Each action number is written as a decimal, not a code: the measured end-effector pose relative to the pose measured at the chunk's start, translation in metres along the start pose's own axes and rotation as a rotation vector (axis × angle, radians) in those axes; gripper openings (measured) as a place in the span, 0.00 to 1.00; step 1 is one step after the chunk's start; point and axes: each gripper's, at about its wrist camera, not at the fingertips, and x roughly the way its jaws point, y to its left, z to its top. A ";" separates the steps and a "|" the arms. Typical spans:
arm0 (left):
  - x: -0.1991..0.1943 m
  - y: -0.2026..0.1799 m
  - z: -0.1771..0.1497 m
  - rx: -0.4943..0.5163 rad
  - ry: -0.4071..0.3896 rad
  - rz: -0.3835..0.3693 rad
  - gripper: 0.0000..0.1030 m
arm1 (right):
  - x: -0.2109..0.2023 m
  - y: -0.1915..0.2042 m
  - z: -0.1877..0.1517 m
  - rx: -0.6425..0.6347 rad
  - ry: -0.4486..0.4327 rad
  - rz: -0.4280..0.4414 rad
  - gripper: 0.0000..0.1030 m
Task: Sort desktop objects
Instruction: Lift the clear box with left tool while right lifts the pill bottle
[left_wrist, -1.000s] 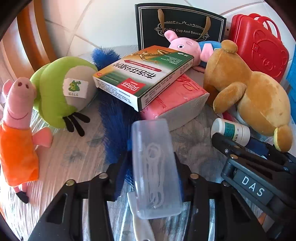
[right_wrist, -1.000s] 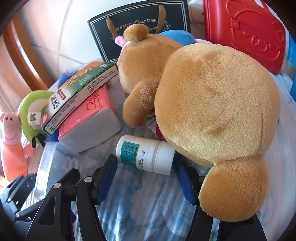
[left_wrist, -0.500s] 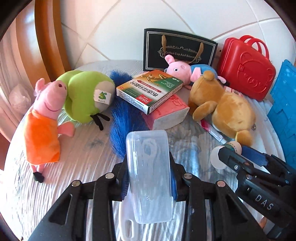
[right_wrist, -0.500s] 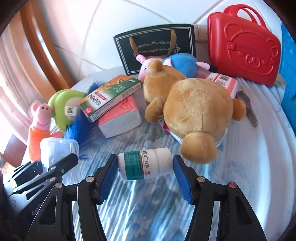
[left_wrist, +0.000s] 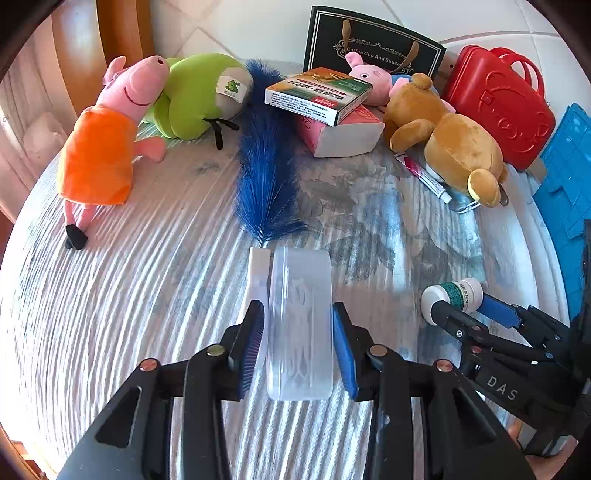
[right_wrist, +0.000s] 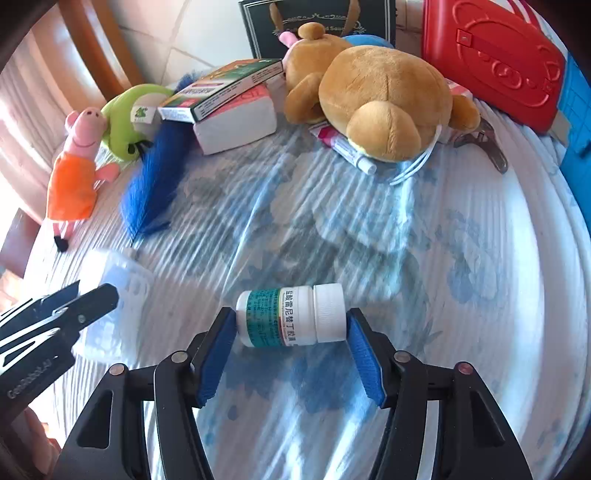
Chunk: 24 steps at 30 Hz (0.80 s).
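left claw (left_wrist: 299, 347): grips 1 clear case (left_wrist: 300, 325) | right claw (right_wrist: 291, 338): grips 1 pill bottle (right_wrist: 291, 317) | plush toys: 4

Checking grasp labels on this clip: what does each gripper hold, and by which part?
Left gripper: clear plastic case, pinched across its long sides. Right gripper: white pill bottle, clamped end to end, base and cap.

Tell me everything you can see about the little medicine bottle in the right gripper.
The medicine bottle is small, white plastic, with a ribbed white screw cap and a teal and white label printed in Chinese. It lies sideways, cap toward the right, clamped end to end between the blue pads of the right gripper, held above the striped tablecloth.
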 end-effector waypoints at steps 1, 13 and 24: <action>0.001 -0.002 -0.002 0.008 0.010 0.005 0.36 | 0.002 0.000 -0.001 -0.004 0.005 0.001 0.59; 0.019 -0.032 -0.003 0.076 0.051 0.016 0.36 | 0.003 -0.004 -0.009 -0.019 0.007 -0.010 0.63; 0.044 -0.034 -0.009 0.114 0.046 0.002 0.32 | 0.017 -0.002 -0.001 -0.074 -0.001 -0.046 0.60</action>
